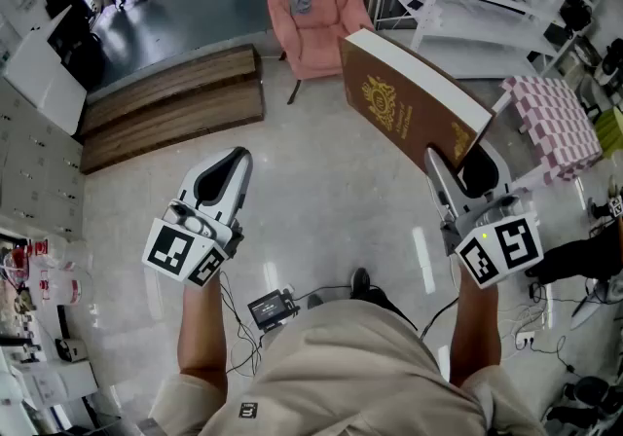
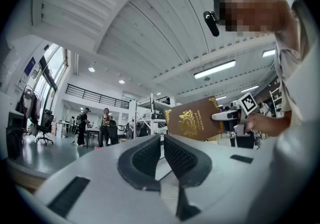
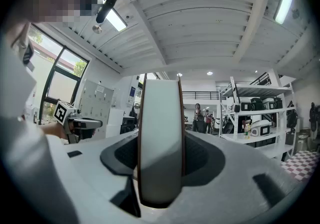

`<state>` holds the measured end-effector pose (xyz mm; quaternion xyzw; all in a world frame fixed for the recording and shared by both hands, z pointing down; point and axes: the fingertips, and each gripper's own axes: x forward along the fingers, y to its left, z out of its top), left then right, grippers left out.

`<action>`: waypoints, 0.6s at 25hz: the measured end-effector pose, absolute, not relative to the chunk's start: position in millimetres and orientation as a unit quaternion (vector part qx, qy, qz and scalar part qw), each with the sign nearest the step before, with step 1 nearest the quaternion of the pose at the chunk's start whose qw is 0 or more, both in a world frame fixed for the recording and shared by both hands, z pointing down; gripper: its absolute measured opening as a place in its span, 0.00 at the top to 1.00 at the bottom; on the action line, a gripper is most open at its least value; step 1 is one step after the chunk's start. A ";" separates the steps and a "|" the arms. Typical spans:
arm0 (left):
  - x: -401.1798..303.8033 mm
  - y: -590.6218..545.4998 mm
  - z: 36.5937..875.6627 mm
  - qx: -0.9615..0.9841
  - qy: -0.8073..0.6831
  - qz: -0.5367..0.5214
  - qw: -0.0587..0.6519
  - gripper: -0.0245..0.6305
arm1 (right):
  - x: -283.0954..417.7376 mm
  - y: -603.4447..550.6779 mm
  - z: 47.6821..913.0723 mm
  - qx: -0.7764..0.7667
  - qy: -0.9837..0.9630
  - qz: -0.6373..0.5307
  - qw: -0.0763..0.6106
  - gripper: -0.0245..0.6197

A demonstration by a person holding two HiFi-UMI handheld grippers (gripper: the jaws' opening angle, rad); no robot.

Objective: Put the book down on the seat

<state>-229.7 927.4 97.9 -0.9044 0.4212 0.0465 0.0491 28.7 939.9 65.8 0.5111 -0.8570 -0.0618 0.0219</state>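
**Head view:** Illumination is bright and even and comes from overhead. The polished floor [image 1: 331, 200] returns pale glare streaks in the lower middle of the frame. Shadows on it are soft and faint. Straight lines bow toward the frame edges.

**Left gripper view:** Fisheye distortion is strong, and a circular vignette blacks out the corners. A ceiling strip light [image 2: 215, 69] and the windows [image 2: 50, 68] at the left are overexposed. The distant hall is sharp, and the foreground nearest the lens is soft.

**Right gripper view:** The vignette and curvature are the same. A strip light [image 3: 117, 20] and a window [image 3: 62, 80] burn out. The book [image 3: 160, 138], close to the lens, is slightly soft. Its lower page edge is shaded.
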 end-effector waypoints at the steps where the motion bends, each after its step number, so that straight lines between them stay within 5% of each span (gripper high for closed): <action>1: -229.9 928.5 97.5 -0.904 0.421 0.046 0.049 0.93 | 29.3 940.6 66.0 0.511 -0.857 -0.061 0.022 0.63; 15: -232.5 899.0 125.8 -0.898 0.437 0.036 0.037 0.93 | 38.1 903.6 93.3 0.509 -0.860 -0.031 -0.003 0.63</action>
